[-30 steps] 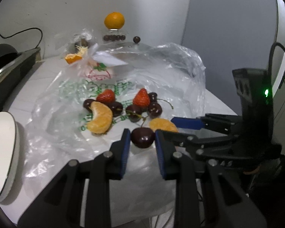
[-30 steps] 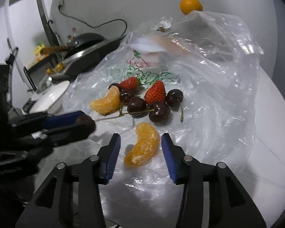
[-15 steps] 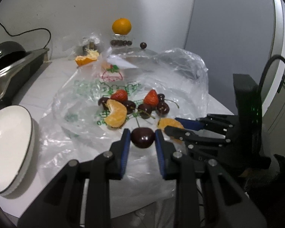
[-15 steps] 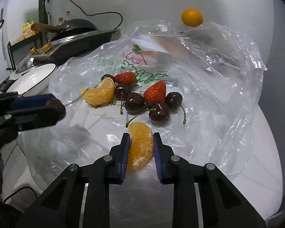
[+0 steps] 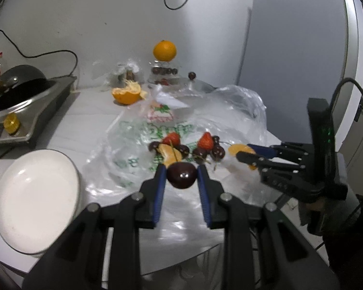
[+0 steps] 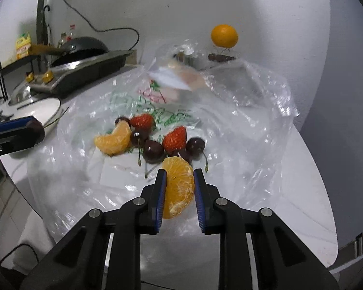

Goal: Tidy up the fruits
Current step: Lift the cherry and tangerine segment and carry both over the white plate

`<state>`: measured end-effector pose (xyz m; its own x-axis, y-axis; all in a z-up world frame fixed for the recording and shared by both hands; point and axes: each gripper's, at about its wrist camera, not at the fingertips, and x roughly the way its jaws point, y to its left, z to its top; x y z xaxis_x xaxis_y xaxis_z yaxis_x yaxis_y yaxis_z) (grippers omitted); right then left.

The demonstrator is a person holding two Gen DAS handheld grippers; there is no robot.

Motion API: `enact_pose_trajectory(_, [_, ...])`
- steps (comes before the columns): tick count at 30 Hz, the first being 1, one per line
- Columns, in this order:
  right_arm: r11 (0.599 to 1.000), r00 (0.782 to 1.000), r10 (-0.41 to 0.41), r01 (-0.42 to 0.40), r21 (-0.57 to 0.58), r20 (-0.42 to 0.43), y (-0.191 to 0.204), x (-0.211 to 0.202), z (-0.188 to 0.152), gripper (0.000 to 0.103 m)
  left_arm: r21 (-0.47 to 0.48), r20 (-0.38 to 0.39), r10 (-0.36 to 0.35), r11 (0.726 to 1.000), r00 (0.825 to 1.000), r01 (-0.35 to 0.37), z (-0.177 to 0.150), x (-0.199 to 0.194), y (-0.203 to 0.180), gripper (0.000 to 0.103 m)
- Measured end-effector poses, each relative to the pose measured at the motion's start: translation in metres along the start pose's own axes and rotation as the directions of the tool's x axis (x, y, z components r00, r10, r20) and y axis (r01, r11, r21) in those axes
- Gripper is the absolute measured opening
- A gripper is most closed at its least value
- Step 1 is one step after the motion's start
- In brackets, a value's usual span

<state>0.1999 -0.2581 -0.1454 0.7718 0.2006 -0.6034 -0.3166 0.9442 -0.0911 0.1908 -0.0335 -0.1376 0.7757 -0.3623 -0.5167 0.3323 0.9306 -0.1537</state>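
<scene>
A dark cherry (image 5: 181,176) is clamped in the closed left gripper (image 5: 181,177). An orange segment (image 6: 178,186) is pinched by the right gripper (image 6: 179,188), whose jaws have just been closing. Ahead of both, strawberries (image 6: 174,139), cherries (image 6: 153,151) and another segment (image 6: 113,140) are spread on a crumpled plastic bag (image 6: 242,130) over the tabletop (image 6: 309,193). A white plate (image 5: 36,198) is seen left of the left gripper.

I take this for a home kitchen. A dark wok (image 6: 84,46) sits on a steel cooker (image 5: 29,111) with yellow knobs at the far left of the white bench (image 6: 302,169). Behind it I see bottles and a yellow carton (image 6: 23,46) on a shelf, a power cord (image 6: 104,27) plugged into the wall, and a white plate (image 5: 34,200) nearby.
</scene>
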Motion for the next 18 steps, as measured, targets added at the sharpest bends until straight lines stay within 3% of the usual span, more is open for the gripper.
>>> enact_pose_trajectory(18, [0.988,0.984,0.155,-0.153,-0.023,0.090,0.048,-0.028,0.075,0.024,-0.070,0.059,0.105,0.992,0.993,-0.101,0.021,-0.056,0.057,0.027])
